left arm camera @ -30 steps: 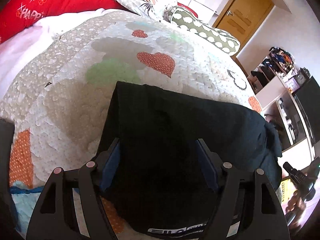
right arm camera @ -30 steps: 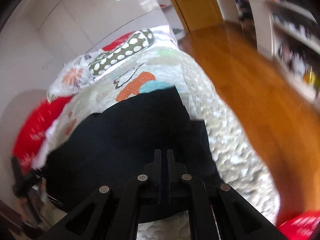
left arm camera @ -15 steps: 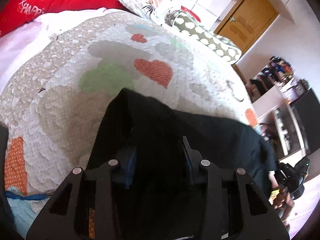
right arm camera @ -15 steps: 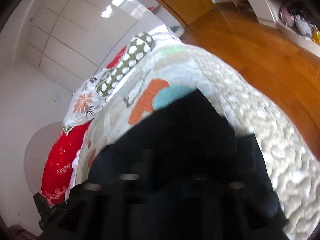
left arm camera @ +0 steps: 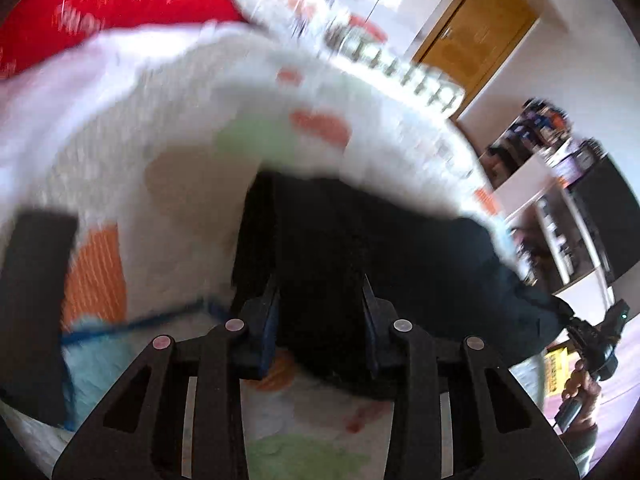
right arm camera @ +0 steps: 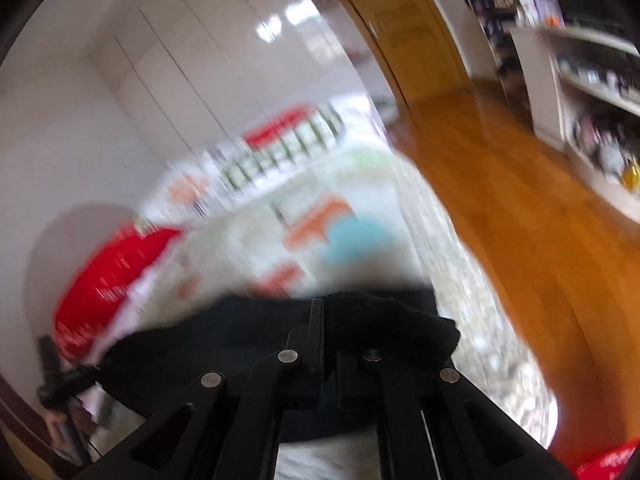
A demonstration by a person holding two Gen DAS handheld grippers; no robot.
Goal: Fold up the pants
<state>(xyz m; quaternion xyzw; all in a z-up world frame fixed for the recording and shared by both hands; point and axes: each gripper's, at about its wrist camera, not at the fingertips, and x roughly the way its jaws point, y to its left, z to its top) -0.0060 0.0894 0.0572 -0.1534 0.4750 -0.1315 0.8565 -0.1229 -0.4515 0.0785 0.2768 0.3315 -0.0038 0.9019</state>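
Two grippers: both are working on one pair of black pants [left arm camera: 360, 248] lying on the quilt [left arm camera: 160, 152] of the bed.
Pants position: they are lying across the near edge of the quilt, partly lifted off it at both ends.
Left gripper [left arm camera: 320, 308]: its jaws are standing partly apart with black cloth bunched between the blue pads; whether they are actually pinching it, I cannot tell.
Right gripper [right arm camera: 324, 320]: its jaws are pressed together, pinching a fold of the pants at the edge nearest the wooden floor [right arm camera: 540, 220].
Why held so: judging from the task, each end is being gripped so the cloth can be carried over as one flat layer.
Left view only: it is showing the far span of the pants and the right-hand tool [left arm camera: 596, 344] at their end.
Right view only: it is showing the pinch itself and the quilt's floor-side edge.
Blur: both views are smeared, so finer folds are unreadable.
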